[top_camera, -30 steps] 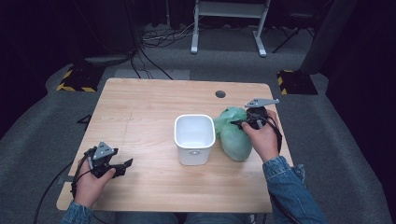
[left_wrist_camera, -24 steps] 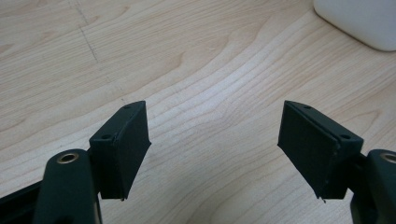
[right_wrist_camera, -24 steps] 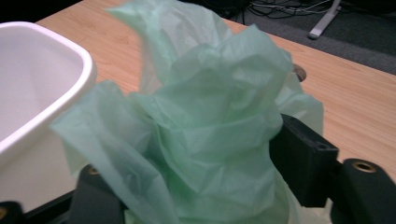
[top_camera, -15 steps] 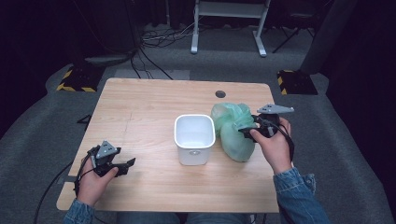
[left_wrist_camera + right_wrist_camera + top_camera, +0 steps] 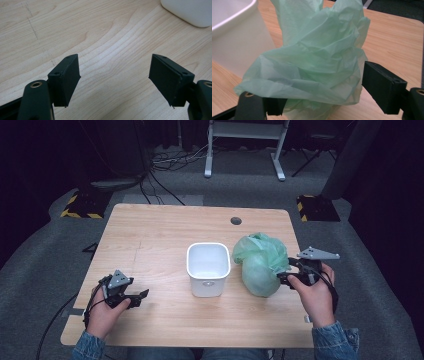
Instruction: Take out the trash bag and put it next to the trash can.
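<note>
High view: a white tub (image 5: 208,268) stands mid-table (image 5: 165,230), a crumpled green bag (image 5: 260,262) just beside it, upright — the right tool (image 5: 289,276) touches its side. The left tool (image 5: 136,298) rests near the front edge; grey carpet and cables lie beyond.

Left gripper view: jaws spread wide over bare wood.

Right gripper view: jaws wide apart — the bag (image 5: 317,57) bulges between them.

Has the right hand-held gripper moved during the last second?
Yes. The right hand-held gripper has moved away from the white bin, across the green bag to its outer side, nearer the table's right edge.
</note>
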`<state>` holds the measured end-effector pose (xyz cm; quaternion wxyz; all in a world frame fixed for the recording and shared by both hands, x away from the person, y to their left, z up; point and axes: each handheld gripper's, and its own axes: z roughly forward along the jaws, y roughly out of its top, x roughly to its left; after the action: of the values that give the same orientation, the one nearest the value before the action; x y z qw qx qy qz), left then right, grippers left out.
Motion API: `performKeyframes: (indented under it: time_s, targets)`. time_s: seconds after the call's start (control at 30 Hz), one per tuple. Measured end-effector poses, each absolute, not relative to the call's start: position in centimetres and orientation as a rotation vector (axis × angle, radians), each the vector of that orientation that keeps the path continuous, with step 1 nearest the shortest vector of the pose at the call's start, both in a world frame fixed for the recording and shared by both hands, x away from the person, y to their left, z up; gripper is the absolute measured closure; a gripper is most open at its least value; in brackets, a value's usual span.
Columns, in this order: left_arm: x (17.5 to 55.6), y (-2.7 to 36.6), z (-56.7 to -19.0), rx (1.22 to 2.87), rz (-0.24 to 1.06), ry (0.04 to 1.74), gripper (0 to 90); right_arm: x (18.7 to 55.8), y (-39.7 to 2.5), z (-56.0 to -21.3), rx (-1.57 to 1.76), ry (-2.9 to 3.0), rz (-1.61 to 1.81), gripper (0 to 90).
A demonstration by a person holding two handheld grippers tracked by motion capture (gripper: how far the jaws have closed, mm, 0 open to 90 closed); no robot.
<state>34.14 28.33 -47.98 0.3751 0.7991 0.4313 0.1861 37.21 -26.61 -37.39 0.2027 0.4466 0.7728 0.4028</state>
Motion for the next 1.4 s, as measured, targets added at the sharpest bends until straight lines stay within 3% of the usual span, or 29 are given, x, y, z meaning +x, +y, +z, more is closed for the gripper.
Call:
performKeyframes:
  time_s: [0.37, 0.57, 0.77, 0.87, 0.97, 1.17, 1.4]
  targets:
    - [34.3, 28.2, -48.0, 2.059, 0.474, 1.091, 24.5, 34.8, -29.4, -39.2, 1.324, 2.125, 1.066, 24.1]
    - [34.1, 28.4, -48.3, 2.052, 0.469, 1.107, 24.5, 34.0, -30.7, -42.3, 1.389, 2.157, 1.003, 26.5]
    - [34.0, 28.4, -48.3, 2.049, 0.47, 1.115, 24.5, 35.6, -29.6, -45.9, 1.442, 2.2, 0.984, 30.6]
    - [34.0, 28.4, -48.3, 2.051, 0.468, 1.109, 24.5, 38.9, -26.5, -47.6, 1.416, 2.123, 1.19, 26.1]
    - [33.9, 28.6, -48.5, 2.047, 0.458, 1.115, 24.4, 39.2, -25.5, -47.7, 1.361, 2.151, 1.168, 26.1]
    - [33.7, 29.7, -49.2, 2.076, 0.474, 1.144, 24.5, 35.3, -28.8, -49.7, 1.355, 2.227, 0.909, 23.0]
    - [33.3, 30.0, -49.9, 2.117, 0.503, 1.169, 24.5, 33.4, -29.7, -50.5, 1.314, 2.167, 0.975, 20.7]
